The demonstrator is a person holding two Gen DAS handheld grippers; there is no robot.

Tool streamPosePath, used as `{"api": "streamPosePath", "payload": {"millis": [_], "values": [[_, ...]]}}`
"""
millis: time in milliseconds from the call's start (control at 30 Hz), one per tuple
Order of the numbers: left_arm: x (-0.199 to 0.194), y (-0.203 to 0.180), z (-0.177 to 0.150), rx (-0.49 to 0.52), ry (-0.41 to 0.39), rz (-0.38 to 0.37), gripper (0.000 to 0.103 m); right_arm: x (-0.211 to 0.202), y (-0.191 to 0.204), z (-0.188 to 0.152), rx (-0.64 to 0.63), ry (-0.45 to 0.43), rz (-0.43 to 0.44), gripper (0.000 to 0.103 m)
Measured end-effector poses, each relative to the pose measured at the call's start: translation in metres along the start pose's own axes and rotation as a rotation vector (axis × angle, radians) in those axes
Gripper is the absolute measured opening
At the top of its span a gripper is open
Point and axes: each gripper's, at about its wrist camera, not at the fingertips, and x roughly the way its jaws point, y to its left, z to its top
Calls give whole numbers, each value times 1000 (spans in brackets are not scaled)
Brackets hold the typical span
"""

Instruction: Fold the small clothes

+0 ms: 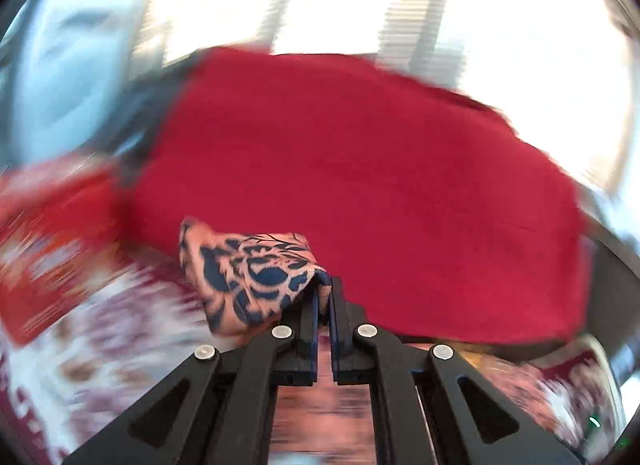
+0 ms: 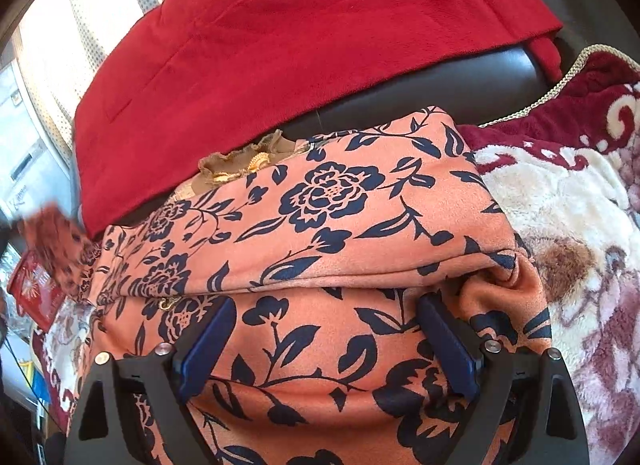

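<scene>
The floral garment, orange with navy flowers, lies folded across a cream-and-maroon blanket, in front of a red fleece cloth draped over dark upholstery. The right gripper stands wide apart above it, gripping nothing. The left gripper pinches a corner of the garment.

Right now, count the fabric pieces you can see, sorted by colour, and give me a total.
Orange with navy flowers: 1, the floral garment, pinched by the left gripper
Plain red: 1, the red cloth
Maroon and cream: 1, the plush blanket
Total: 3
</scene>
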Motion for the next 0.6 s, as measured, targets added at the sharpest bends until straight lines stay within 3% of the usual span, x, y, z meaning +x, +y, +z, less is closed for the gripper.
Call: {"api": "streamPosePath", "payload": {"millis": [100, 167, 267, 333, 400, 500, 600], "values": [[9, -98, -16, 109, 34, -161, 6, -1, -2, 0, 12, -7, 15, 94], [30, -158, -46, 186, 104, -253, 8, -2, -4, 0, 22, -10, 27, 94], [69, -195, -89, 322, 276, -285, 42, -4, -7, 0, 37, -17, 49, 94], [84, -184, -108, 334, 322, -250, 43, -5, -8, 0, 47, -22, 65, 94], [80, -153, -118, 313, 325, -197, 53, -5, -9, 0, 56, -26, 78, 94], [58, -104, -123, 234, 258, -84, 71, -5, -8, 0, 59, -27, 82, 94], [52, -40, -127, 117, 194, 54, 75, -8, -9, 3, 94, -17, 85, 93]]}}
